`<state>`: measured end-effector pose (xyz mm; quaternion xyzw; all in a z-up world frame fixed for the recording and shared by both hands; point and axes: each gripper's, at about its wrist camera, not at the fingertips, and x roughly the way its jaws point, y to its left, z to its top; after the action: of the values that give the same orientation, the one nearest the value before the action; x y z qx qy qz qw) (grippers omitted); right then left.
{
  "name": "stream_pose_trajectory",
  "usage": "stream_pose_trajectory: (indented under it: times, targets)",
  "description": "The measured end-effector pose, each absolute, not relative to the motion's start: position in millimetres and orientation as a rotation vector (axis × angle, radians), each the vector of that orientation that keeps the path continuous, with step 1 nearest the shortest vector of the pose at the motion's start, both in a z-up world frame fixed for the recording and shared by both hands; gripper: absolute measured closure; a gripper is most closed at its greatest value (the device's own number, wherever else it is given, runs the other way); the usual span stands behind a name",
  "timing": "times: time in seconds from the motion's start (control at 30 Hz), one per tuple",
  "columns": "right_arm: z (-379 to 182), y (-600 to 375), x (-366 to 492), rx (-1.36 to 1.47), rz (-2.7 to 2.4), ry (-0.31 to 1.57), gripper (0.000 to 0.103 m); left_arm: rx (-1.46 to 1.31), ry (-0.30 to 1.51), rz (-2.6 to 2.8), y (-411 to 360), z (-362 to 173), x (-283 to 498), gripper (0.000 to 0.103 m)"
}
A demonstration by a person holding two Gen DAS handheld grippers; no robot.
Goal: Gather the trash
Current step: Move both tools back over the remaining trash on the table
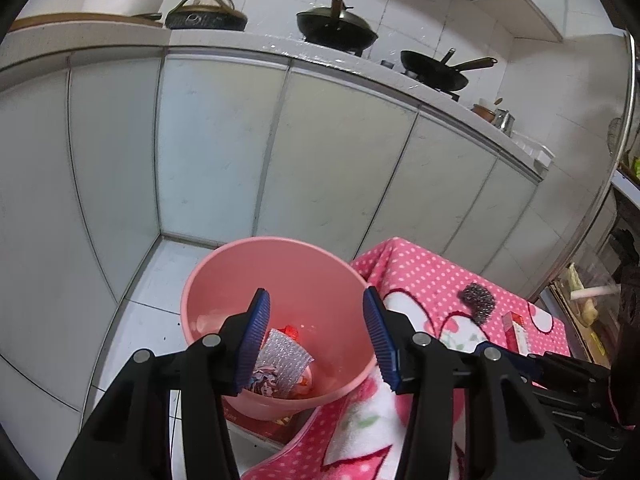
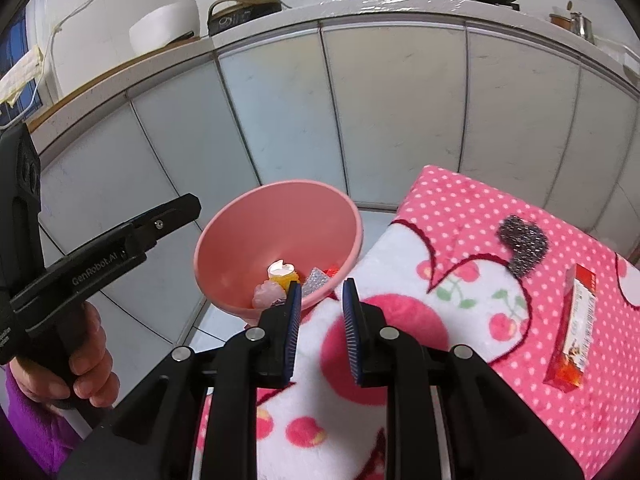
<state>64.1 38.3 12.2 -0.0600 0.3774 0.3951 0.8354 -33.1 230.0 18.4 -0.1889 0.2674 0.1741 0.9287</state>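
A pink bin (image 1: 280,280) stands on the floor beside a table covered by a pink dotted cloth (image 1: 420,272). It holds several scraps, among them a silvery bubble-wrap piece (image 1: 280,360). My left gripper (image 1: 316,328) is open and empty above the bin's mouth. In the right wrist view the bin (image 2: 248,232) shows an orange cup (image 2: 282,274) and pale scraps inside. My right gripper (image 2: 320,312) is open and empty at the cloth's edge (image 2: 460,208) next to the bin. A steel scourer (image 2: 522,246) and a red box (image 2: 576,324) lie on the cloth.
White cabinet doors (image 1: 220,140) run behind the bin under a counter with woks (image 1: 336,28) and a pot (image 1: 204,16). The left gripper's body and the hand holding it (image 2: 84,360) show at the left of the right wrist view. White floor tiles (image 1: 152,288) surround the bin.
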Motion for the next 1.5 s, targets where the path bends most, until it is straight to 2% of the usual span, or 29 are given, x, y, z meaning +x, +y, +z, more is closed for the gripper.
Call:
stream_pose_trajectory:
  times: [0.73,1.5]
  targets:
    - [25,-65,47,-0.061,0.665,0.718,0.081,-0.298,0.516,0.209,160,45,-19,0.056]
    - [8,-196,75,0.151,0.413,0.717,0.081,-0.212,0.618,0.082,91,25,29,0.056]
